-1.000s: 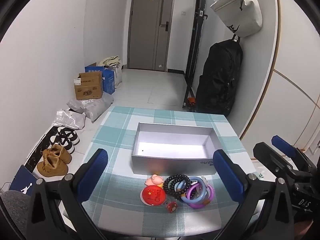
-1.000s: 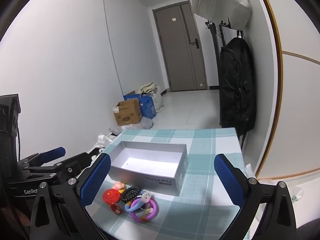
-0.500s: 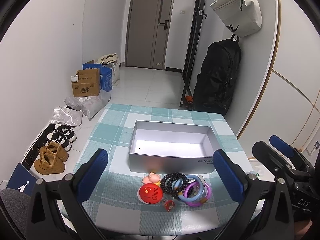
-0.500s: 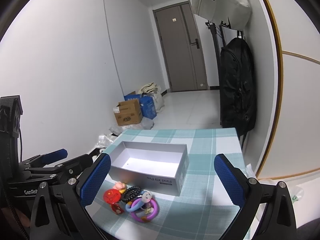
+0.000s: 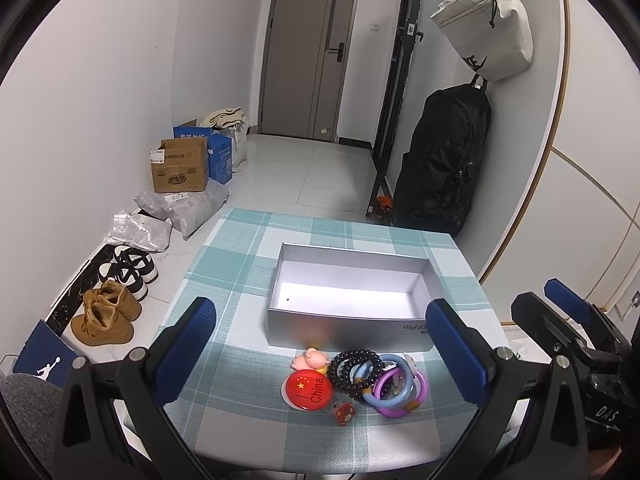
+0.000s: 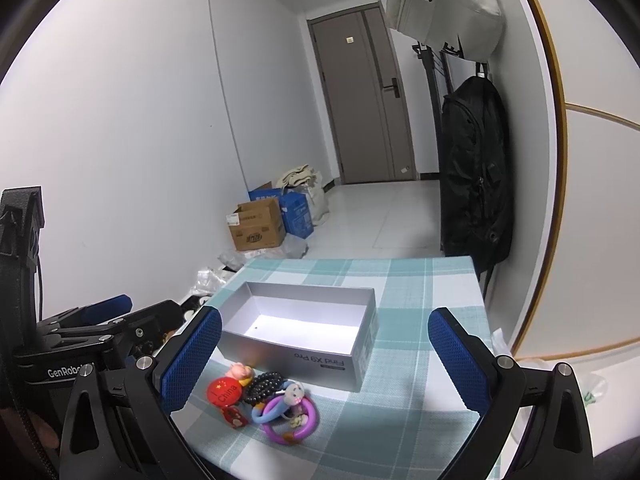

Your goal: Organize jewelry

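An open silver box [image 5: 348, 320] [image 6: 304, 344] sits empty on the checked tablecloth [image 5: 240, 264]. In front of it lies a small pile: a red round badge [image 5: 307, 389] [image 6: 223, 392], a pink pig charm [image 5: 312, 359], a black bead bracelet [image 5: 354, 368] [image 6: 266, 385], and blue and purple rings [image 5: 394, 390] [image 6: 290, 420], plus a small red charm [image 5: 343, 414]. My left gripper [image 5: 320, 356] is open and empty, above the near table edge, framing the pile. My right gripper [image 6: 320, 360] is open and empty, to the right of it.
Table edges drop off left and right. On the floor to the left stand shoes [image 5: 116, 292], plastic bags [image 5: 180, 208] and cardboard boxes [image 5: 180, 170]. A black backpack [image 5: 444, 164] and a white bag [image 5: 486, 28] hang on the right wall. A door [image 5: 308, 52] is at the back.
The left wrist view has drawn back and risen slightly, so the box and pile sit a little farther off. The right gripper has barely moved. Both stay open.
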{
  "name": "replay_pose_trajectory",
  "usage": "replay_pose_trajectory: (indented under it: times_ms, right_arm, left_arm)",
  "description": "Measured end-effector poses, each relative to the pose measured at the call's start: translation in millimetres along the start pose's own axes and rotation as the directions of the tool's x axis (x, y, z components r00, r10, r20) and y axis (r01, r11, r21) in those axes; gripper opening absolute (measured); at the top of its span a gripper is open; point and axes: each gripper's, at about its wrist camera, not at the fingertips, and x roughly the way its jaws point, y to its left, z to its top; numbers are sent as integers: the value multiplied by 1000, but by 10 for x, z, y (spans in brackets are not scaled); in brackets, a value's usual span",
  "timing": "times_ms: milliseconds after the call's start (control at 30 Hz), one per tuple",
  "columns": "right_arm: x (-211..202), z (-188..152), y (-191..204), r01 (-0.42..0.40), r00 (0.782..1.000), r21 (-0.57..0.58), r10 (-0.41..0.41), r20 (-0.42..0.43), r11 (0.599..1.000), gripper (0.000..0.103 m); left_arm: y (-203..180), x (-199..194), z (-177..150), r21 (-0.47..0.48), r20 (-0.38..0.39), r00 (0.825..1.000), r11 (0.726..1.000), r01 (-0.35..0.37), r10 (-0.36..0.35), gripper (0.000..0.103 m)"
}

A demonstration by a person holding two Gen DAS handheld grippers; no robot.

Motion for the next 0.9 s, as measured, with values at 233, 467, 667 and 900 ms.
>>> replay_pose_trajectory:
  times_ms: [233, 467, 667, 900]
  right_arm:
    - [-2, -1, -3, 0, 1000, 1, 0, -1, 1000, 103]
    - [14, 3, -2, -1, 1000, 1, 1, -7, 1000, 103]
    - [24, -3, 4, -2, 1000, -1, 2, -16, 1000, 103]
    - [58, -21, 14, -6, 1000, -12, 5, -28, 1000, 103]
  left_arm:
    - [8, -5, -7, 5, -1, 1000, 1000, 4, -4, 102]
    - [3, -5, -8, 6, -6, 1000, 1000, 5, -5, 102]
    - [2, 9, -7, -1, -16, 1000, 1000, 10, -10, 102]
    - [18, 48, -8, -6, -35, 999, 1000, 24, -24, 102]
